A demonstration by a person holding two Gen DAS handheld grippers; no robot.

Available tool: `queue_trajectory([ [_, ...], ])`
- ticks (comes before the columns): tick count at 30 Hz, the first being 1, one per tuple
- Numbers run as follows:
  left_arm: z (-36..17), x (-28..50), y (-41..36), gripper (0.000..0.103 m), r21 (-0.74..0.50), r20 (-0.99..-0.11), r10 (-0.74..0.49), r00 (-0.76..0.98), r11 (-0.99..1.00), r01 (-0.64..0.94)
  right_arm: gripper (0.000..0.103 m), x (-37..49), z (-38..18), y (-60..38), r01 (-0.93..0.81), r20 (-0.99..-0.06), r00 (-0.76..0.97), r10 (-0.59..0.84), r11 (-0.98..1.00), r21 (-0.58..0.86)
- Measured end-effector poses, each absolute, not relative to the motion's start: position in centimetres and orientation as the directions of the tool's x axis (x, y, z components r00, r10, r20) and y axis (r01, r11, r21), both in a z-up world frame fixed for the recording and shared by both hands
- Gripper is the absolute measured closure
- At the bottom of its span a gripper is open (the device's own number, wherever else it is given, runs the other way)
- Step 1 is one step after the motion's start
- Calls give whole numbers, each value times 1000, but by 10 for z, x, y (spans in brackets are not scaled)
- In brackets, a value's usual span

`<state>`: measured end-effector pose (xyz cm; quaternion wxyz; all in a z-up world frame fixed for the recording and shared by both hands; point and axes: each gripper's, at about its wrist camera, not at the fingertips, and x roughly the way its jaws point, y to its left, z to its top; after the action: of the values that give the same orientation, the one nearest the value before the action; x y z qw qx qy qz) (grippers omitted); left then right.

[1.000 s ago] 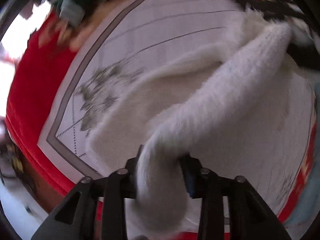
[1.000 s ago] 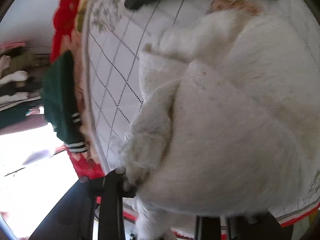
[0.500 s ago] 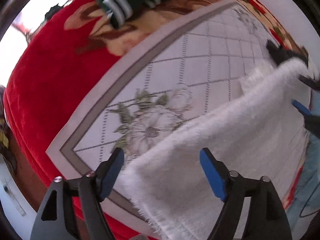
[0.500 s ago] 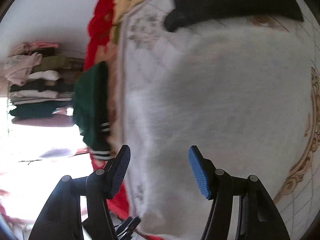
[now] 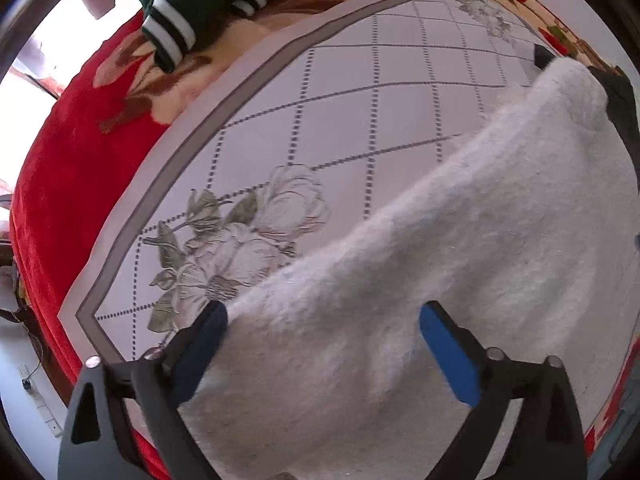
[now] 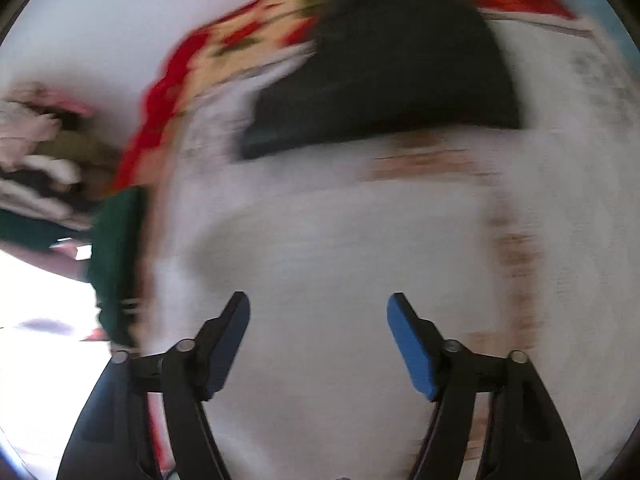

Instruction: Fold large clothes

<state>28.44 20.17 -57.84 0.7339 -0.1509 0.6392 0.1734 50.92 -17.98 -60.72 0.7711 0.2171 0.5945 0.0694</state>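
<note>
A fluffy white sweater [image 5: 460, 264] lies folded on a white quilted bedspread [image 5: 360, 120] with a grey flower print. My left gripper [image 5: 324, 316] is open and empty just above the sweater's near edge. In the blurred right wrist view the white sweater [image 6: 340, 264] fills the middle. My right gripper [image 6: 318, 304] is open and empty above it.
A green garment with striped cuffs [image 5: 208, 4] lies on the red blanket [image 5: 68, 152] at the far left; it also shows in the right wrist view [image 6: 116, 256]. A folded dark garment [image 6: 392, 68] lies beyond the sweater. A pile of clothes [image 6: 36, 160] stands at the left.
Both grippers were shut on the white sweater a second ago. They opened, let it drop flat on the bedspread, and drew back. The right view is still swinging.
</note>
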Motion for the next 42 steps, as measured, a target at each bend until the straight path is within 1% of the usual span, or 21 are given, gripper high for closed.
queue_trajectory([
  [4, -580, 292, 188, 0, 31, -991, 83, 105, 905, -423, 27, 517, -690, -230, 270, -852, 128, 509, 808, 523],
  [7, -582, 302, 173, 0, 47, -990, 97, 100, 909, -414, 18, 523, -728, -225, 286, -739, 100, 666, 692, 662],
  [8, -581, 305, 170, 0, 53, -990, 103, 100, 910, -410, 21, 524, -732, -224, 279, -718, 111, 687, 672, 686],
  [9, -580, 308, 167, 0, 59, -989, 109, 100, 912, -407, 33, 527, -732, -223, 265, -697, 133, 705, 652, 710],
  [10, -579, 312, 162, 0, 72, -987, 123, 103, 913, -402, 76, 526, -734, -223, 266, -673, 149, 725, 626, 733],
  [11, -577, 317, 157, 0, 82, -985, 135, 111, 915, -395, 80, 521, -737, -229, 298, -668, 165, 726, 609, 735],
  [13, -572, 322, 147, 0, 98, -980, 155, 121, 918, -385, 82, 502, -732, -247, 381, -657, 246, 713, 551, 742],
  [17, -563, 330, 123, 0, 102, -979, 159, 127, 925, -366, 82, 422, -709, -306, 557, -726, 408, 554, 478, 679],
  [19, -559, 322, 111, 0, 116, -977, 168, 132, 937, -330, 82, 365, -702, -343, 666, -775, 425, 467, 418, 617],
  [21, -556, 308, 101, 0, 119, -978, 164, 130, 947, -297, 78, 312, -694, -368, 726, -834, 364, 416, 434, 533],
  [23, -559, 305, 89, 0, 111, -983, 147, 113, 955, -274, 60, 274, -688, -377, 745, -879, 253, 404, 498, 444],
  [25, -550, 297, 71, 0, 116, -981, 149, 120, 962, -246, 56, 247, -687, -380, 703, -890, 116, 442, 596, 387],
  [27, -544, 290, 58, 0, 131, -979, 161, 122, 967, -218, 54, 237, -680, -386, 656, -889, 39, 457, 659, 368],
  [29, -536, 286, 45, 0, 128, -979, 156, 133, 972, -199, 54, 235, -657, -391, 581, -919, -19, 393, 753, 309],
  [30, -532, 286, 41, 0, 121, -979, 150, 141, 973, -196, 54, 237, -644, -390, 555, -932, -12, 363, 778, 296],
  [33, -529, 297, 23, 0, 81, -982, 110, 157, 980, -180, 53, 244, -588, -394, 473, -982, 104, 160, 861, 190],
  [35, -533, 311, 12, 0, 23, -985, 53, 165, 983, -180, 53, 263, -560, -397, 448, -977, 181, 114, 875, 185],
  [36, -537, 318, 8, 0, 13, -985, 43, 168, 985, -174, 54, 271, -556, -395, 430, -974, 190, 125, 881, 197],
  [38, -553, 340, -4, 0, 1, -986, 25, 163, 990, -143, 74, 294, -549, -384, 343, -963, 192, 190, 906, 247],
  [40, -575, 356, -6, 0, 36, -990, 54, 131, 990, -135, 75, 330, -561, -321, 265, -936, 160, 313, 900, 346],
  [42, -602, 369, -2, 0, 3, -997, 15, 78, 988, -154, 75, 351, -576, -283, 210, -912, 124, 391, 888, 409],
])
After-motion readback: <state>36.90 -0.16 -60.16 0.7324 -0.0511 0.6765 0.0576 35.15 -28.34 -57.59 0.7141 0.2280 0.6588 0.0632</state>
